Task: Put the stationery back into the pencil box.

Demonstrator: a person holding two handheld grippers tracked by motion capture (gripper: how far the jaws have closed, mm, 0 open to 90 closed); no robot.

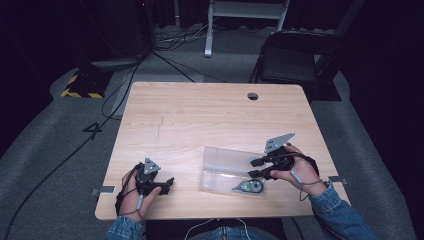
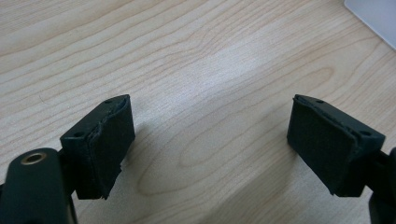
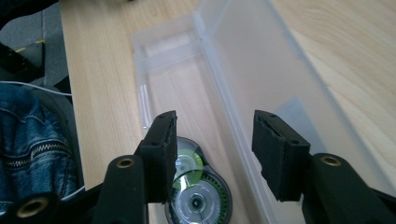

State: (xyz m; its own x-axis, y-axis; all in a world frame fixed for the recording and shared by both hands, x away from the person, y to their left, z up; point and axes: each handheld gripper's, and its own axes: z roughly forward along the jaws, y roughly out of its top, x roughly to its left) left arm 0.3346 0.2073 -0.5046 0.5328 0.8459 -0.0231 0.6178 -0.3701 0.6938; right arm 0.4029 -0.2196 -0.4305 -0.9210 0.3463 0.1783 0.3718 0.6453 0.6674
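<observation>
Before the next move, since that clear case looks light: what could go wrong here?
The right gripper hangs open over the open clear case, nothing between its pads. The correction tape lies at the case's near end; a careless nudge might slide the case. The left gripper rests apart on the table, steadying nothing.

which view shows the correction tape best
The right gripper view: the correction tape lies close up inside the clear box, its green wheels plain. The high view shows it small. The left gripper view catches just a box corner.
</observation>
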